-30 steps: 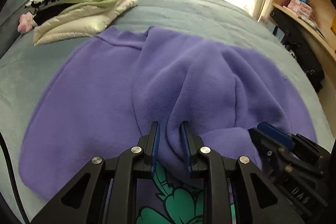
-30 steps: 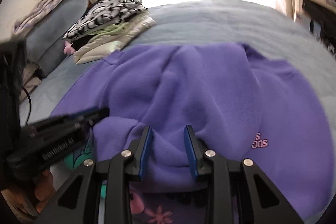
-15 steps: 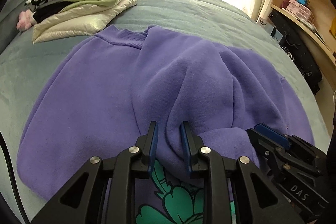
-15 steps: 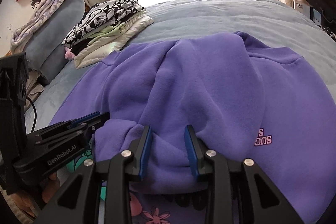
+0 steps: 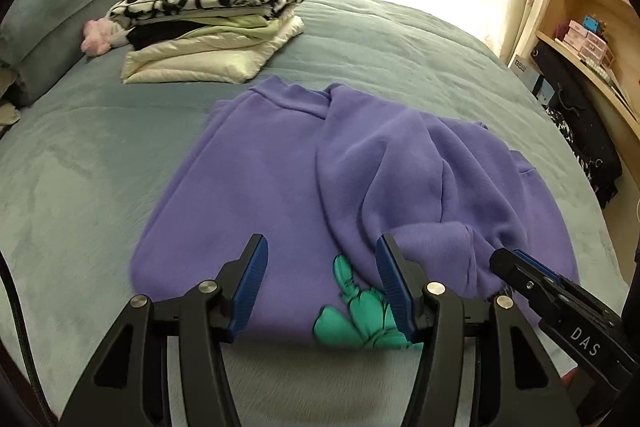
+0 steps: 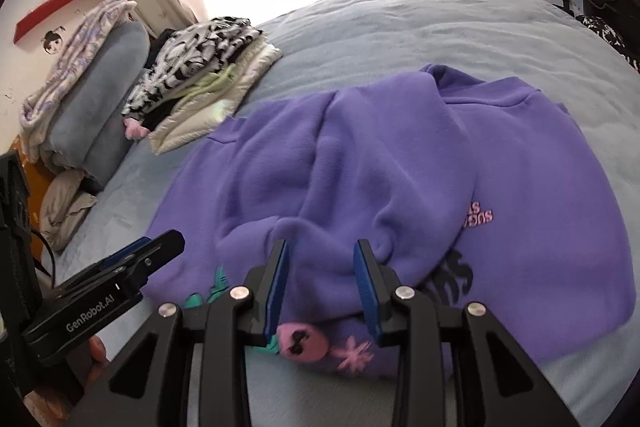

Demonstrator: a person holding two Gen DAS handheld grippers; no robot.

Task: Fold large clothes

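A large purple sweatshirt [image 5: 280, 187] lies on the bed with its sleeves folded in over its body and a green print near the hem; it also shows in the right wrist view [image 6: 400, 167]. My left gripper [image 5: 320, 283] is open just above the hem, with nothing between its jaws. My right gripper [image 6: 322, 279] is open, with its jaws on either side of the folded sleeve's cuff, not pinching it. Each gripper also shows in the other's view, the right gripper [image 5: 520, 263] and the left gripper [image 6: 160, 247].
A stack of folded clothes [image 5: 208, 31] sits at the far left of the grey-blue bed [image 5: 80, 167]; it also shows in the right wrist view [image 6: 200, 87]. Pillows [image 6: 96, 99] lie at the left. Shelves [image 5: 588, 39] stand to the right.
Both grippers have opened and let go of the purple fabric. Both have pulled back toward the hem, and the sleeve now lies on the sweatshirt.
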